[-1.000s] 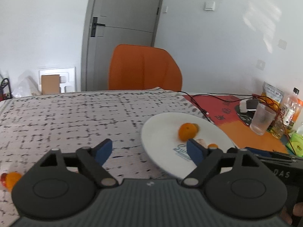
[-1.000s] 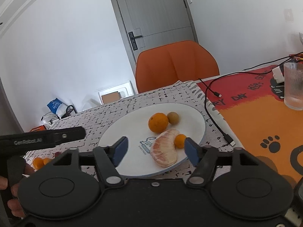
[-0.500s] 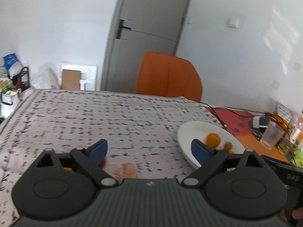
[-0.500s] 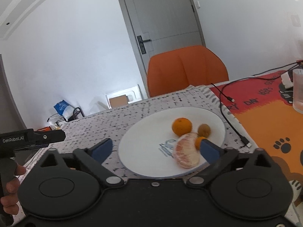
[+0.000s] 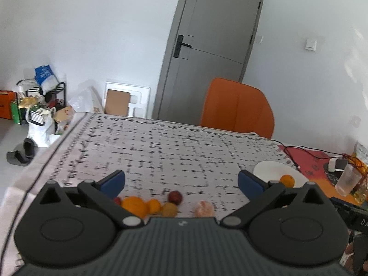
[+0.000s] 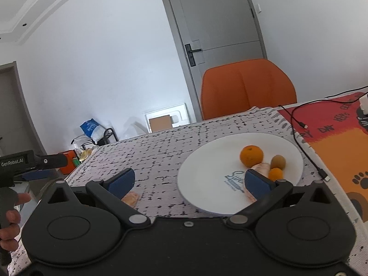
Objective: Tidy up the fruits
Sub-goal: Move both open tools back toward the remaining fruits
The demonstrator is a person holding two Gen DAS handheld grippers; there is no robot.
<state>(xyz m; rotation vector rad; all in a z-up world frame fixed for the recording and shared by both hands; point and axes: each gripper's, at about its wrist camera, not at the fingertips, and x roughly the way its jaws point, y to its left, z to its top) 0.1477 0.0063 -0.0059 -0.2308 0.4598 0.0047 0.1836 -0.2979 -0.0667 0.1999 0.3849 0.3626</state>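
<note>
A white plate lies on the patterned tablecloth and holds an orange, a kiwi, a small orange and a peeled citrus. My right gripper is open and empty above the plate's near left edge. My left gripper is open and empty above loose fruit on the cloth: an orange, a small orange, a kiwi, a red fruit and a peeled citrus. The plate shows at right in the left wrist view.
An orange chair stands behind the table. A red and orange mat with cables lies right of the plate. A plastic cup and bottles stand at the far right. Another peeled piece lies left of the plate.
My left gripper has swung left, away from the plate, and now faces the loose fruit on the cloth. My right gripper has shifted left and a little back from the plate.
</note>
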